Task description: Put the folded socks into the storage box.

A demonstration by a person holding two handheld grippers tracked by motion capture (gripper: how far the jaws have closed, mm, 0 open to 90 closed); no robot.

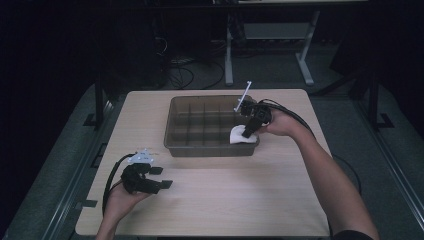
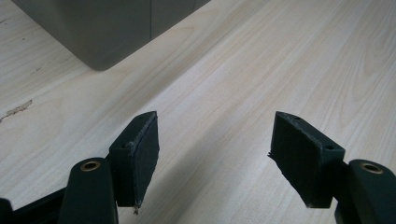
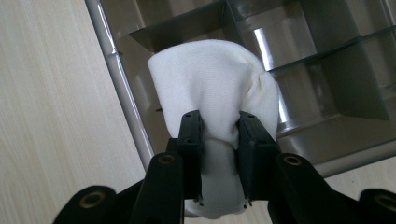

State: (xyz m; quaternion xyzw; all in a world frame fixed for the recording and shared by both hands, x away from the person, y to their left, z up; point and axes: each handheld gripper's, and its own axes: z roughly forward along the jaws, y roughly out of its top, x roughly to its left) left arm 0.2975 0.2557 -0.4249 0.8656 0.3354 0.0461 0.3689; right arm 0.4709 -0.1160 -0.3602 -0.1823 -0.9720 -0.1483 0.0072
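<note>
A grey divided tray [image 1: 172, 127] stands in the middle of the table. My right gripper [image 1: 246, 134] is shut on a bunched white cloth [image 1: 238, 136] and holds it over the tray's near right corner. In the right gripper view the white cloth [image 3: 212, 88] bulges out above the two jaws, and the right gripper [image 3: 219, 140] pinches its lower part above a corner compartment of the tray [image 3: 116, 70]. My left gripper [image 1: 162, 177] rests low over the table at the front left. Its jaws stand wide apart in the left gripper view, where the left gripper [image 2: 212, 149] has bare wood between them.
The light wooden table [image 1: 240, 200] has open surface in front of the tray. A corner of the tray [image 2: 100, 32] rises ahead of the left gripper. Table legs and cables [image 1: 229, 60] lie on the dark floor beyond the far edge.
</note>
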